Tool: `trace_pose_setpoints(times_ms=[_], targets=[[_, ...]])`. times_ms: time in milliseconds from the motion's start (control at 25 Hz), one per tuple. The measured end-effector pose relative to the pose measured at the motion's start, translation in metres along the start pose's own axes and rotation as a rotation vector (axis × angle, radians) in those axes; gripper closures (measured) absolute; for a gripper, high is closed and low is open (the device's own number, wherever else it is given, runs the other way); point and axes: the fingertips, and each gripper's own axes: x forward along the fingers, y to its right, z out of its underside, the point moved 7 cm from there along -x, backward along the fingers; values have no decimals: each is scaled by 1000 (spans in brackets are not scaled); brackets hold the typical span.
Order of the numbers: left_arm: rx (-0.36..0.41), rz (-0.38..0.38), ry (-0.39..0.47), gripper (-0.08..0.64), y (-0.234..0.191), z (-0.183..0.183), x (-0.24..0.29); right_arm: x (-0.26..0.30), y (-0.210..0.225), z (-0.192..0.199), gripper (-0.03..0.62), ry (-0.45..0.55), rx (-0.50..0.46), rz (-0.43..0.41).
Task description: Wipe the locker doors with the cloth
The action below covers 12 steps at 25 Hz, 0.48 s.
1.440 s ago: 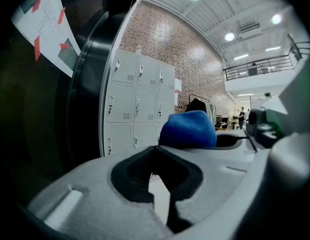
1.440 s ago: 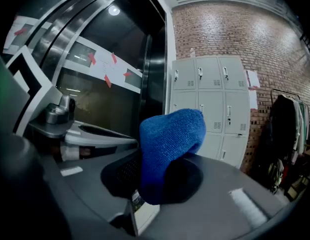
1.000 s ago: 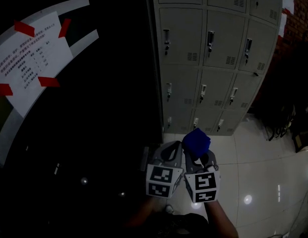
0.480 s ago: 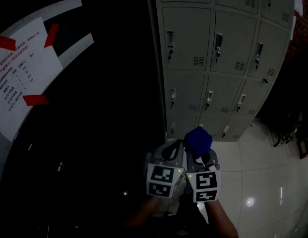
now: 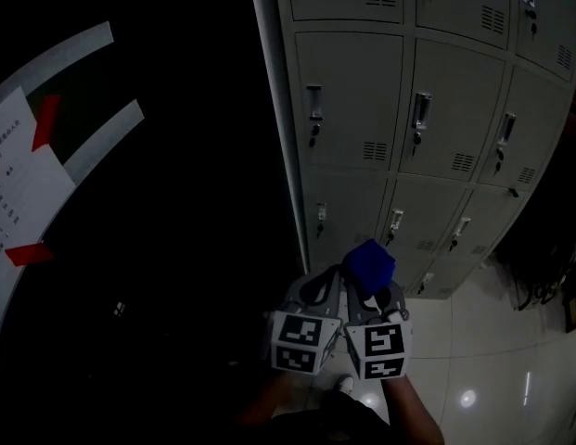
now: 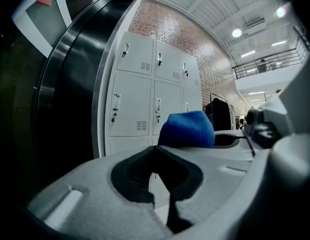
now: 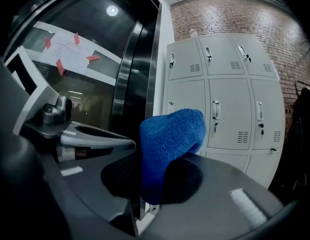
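A folded blue cloth (image 5: 368, 264) (image 7: 169, 139) (image 6: 187, 129) sticks up from my right gripper (image 5: 369, 290) (image 7: 155, 194), whose jaws are shut on it. Close beside it on the left, my left gripper (image 5: 315, 290) (image 6: 162, 184) has its jaws closed together with nothing between them. Both are held low, side by side, some way short of the grey lockers (image 5: 408, 128) (image 6: 145, 104) (image 7: 229, 109). The locker doors stand in rows, each with a handle, a lock and a small vent. None of the doors is touched.
A dark glass wall (image 5: 158, 248) with a taped paper notice (image 5: 14, 202) fills the left. Glossy floor tiles (image 5: 482, 360) lie below the lockers. Dark clothing or cables (image 5: 547, 267) hang at the right. A brick wall (image 7: 234, 14) rises behind the lockers.
The view has shifted left and closer to the lockers, so the doors look bigger and the paper notice has slid toward the left edge. Both grippers keep their pose, cloth still held.
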Motion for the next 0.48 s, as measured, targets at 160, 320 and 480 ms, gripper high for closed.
trace_pose_setpoints(times_ms=[160,320,480], targets=[[-1,-52,2,555,-12,-18,39,38,31,-14,522,17,-5,-47],[11,-100,10,555,-22,-32,69,69,53,-23,522,37,-19,-91],[7,-134,7,555,-32,-40,89,95,65,-32,522,52,-30,-130]])
